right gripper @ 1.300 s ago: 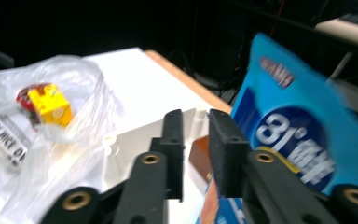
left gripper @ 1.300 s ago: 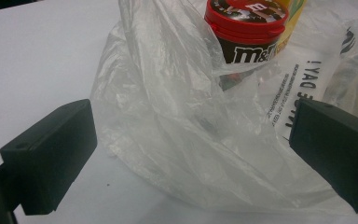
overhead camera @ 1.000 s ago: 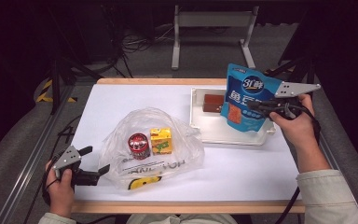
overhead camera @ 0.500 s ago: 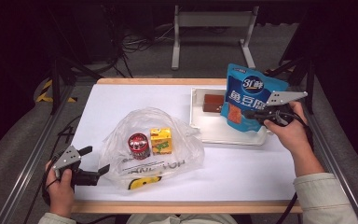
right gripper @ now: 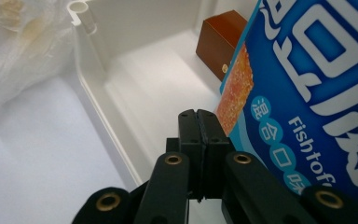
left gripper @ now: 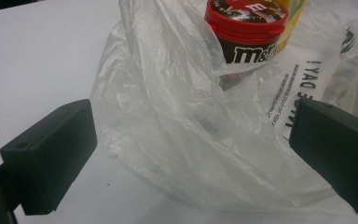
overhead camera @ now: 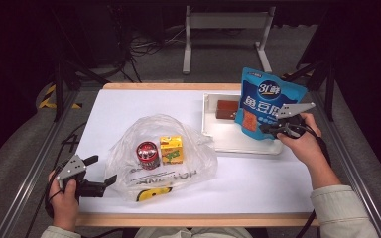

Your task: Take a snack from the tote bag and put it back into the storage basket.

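My right gripper (overhead camera: 265,129) is shut on the lower edge of a blue snack bag (overhead camera: 268,104), which stands upright over the white tray (overhead camera: 211,124). In the right gripper view the jaws (right gripper: 198,121) are pressed together beside the blue bag (right gripper: 317,93), just above the tray floor (right gripper: 158,79). A brown box (overhead camera: 225,109) lies in the tray's far part. My left gripper (overhead camera: 101,171) rests open at the near left, its jaws (left gripper: 191,149) spread on either side of the clear plastic bag's (left gripper: 177,130) edge without touching it.
Inside the clear plastic bag (overhead camera: 178,168) stand a red-lidded M&M's tub (overhead camera: 147,153) and a yellow carton (overhead camera: 171,149). White table surface (overhead camera: 258,183) lies bare between the bag and the tray. Metal rails run along both table sides.
My right gripper has come down with the blue snack bag, bringing it lower over the tray. The left gripper and the plastic bag have stayed put.
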Demonstrator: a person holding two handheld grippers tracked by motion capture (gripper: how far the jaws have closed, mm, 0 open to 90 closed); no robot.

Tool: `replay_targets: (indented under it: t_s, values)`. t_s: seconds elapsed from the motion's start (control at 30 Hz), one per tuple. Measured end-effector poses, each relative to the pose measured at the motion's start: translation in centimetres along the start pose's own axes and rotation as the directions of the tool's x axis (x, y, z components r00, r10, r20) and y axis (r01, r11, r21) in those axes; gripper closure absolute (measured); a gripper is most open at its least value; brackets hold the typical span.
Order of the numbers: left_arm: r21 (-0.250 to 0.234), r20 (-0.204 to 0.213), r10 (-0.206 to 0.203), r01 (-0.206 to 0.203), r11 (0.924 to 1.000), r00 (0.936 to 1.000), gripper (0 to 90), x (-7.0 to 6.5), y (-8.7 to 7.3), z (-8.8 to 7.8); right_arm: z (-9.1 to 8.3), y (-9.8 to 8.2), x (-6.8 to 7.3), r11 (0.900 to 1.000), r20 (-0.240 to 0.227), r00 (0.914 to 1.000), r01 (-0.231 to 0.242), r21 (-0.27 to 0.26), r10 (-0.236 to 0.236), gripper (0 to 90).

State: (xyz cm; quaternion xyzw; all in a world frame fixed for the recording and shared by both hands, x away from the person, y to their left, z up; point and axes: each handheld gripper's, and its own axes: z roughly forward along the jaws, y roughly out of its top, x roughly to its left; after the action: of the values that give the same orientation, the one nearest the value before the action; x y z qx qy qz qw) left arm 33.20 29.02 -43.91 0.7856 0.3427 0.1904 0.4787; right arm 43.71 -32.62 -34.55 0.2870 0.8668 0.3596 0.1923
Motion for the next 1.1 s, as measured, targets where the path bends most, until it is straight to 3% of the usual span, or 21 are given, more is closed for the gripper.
replay_targets:
  t_s: [0.27, 0.53, 0.8, 1.1]
  values:
    - [0.0, 0.0, -0.001, 0.001, 1.0, 1.0, 1.4, 0.0, 0.0, 0.0, 0.8, -0.9, -0.5, 0.999, 0.022, 0.9996, -0.015, 0.041, 0.015, 89.2]
    - [-0.002, 0.001, 0.0, 0.0, 1.0, 1.0, 1.4, 0.0, 0.0, 0.0, 1.5, -1.5, -0.7, 0.995, 0.079, 0.9968, -0.023, 0.1, 0.015, 89.2]
    - [-0.002, 0.001, 0.0, 0.0, 1.0, 1.0, 1.4, 0.0, 0.0, 0.0, 1.6, -1.8, -1.4, 0.988, 0.172, 0.9847, -0.055, 0.143, 0.029, 90.0]
    - [-0.001, 0.001, 0.001, -0.001, 1.0, 1.0, 1.3, 0.0, 0.0, 0.0, 1.7, -2.0, -1.7, 0.985, 0.21, 0.9765, -0.081, 0.152, 0.048, 90.0]
